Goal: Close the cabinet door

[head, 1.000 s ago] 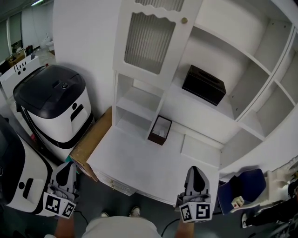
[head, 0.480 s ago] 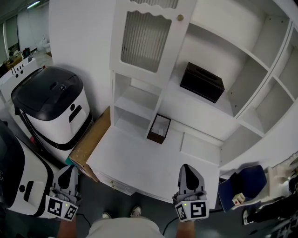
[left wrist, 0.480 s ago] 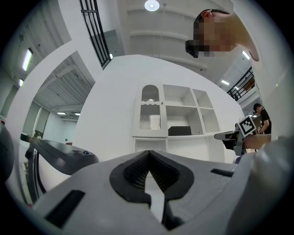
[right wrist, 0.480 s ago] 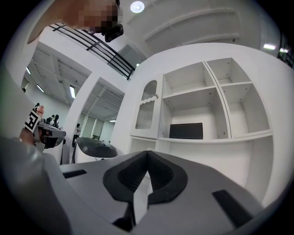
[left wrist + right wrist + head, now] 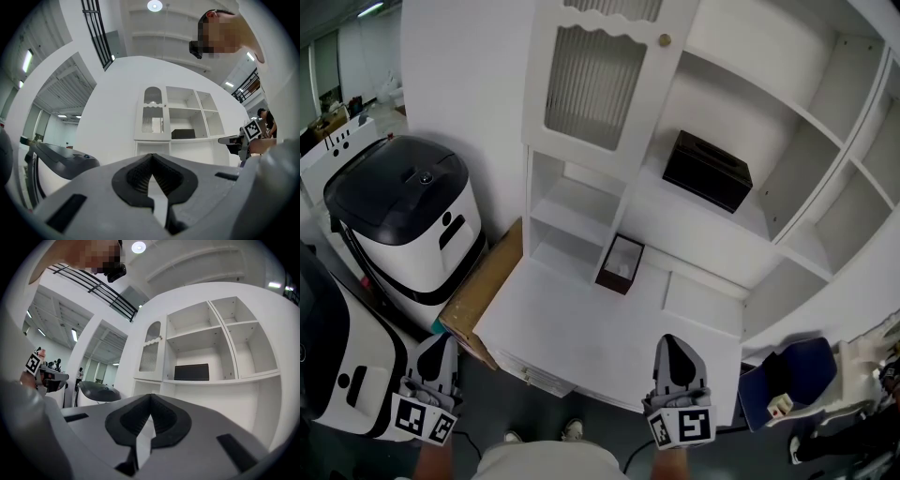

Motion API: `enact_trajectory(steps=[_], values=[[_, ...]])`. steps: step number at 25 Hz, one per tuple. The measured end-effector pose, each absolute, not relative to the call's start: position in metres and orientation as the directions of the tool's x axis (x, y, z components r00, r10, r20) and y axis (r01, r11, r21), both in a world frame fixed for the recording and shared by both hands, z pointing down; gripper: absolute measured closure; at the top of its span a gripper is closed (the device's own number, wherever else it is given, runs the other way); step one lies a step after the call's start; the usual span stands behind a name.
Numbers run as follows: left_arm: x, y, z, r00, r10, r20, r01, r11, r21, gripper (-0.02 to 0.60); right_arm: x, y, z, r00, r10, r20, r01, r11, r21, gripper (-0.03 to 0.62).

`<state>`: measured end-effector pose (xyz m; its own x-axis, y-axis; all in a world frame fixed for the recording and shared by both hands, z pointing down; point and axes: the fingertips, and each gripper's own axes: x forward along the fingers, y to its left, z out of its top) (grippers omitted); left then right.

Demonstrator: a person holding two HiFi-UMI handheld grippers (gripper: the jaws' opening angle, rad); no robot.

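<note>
Left claw (image 5: 440, 343) and right claw (image 5: 671, 349) are hovering empty, jaws pressed together, at the white table's (image 5: 581, 328) near edge; beyond, the ribbed-glass cabinet door (image 5: 595, 84) is standing at the cabinet's upper left

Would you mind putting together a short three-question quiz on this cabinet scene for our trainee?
1. True or false: the right gripper is gripping the knob of the cabinet door.
2. What sits on the shelf to the right of that door? A) a black box B) a red mug C) stacked plates
3. Which gripper is nearer the black-lidded white container?
Key: 1 false, its jaws are shut on nothing, well short of the door. 2 A. 3 the left gripper.
</note>
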<state>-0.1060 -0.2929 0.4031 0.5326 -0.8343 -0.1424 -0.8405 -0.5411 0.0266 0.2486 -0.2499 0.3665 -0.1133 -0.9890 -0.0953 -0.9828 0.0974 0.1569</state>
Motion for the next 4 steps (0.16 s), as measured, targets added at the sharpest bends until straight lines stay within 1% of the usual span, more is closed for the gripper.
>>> enact_trajectory(steps=[4], values=[[-0.1025,-0.2938,0.4025,0.535,-0.832,-0.145,-0.839,-0.544,0.022,0.58,0.2479,-0.2485,0.3693,-0.118,-0.988,-0.094,-0.982,0.103,0.157,0.595]])
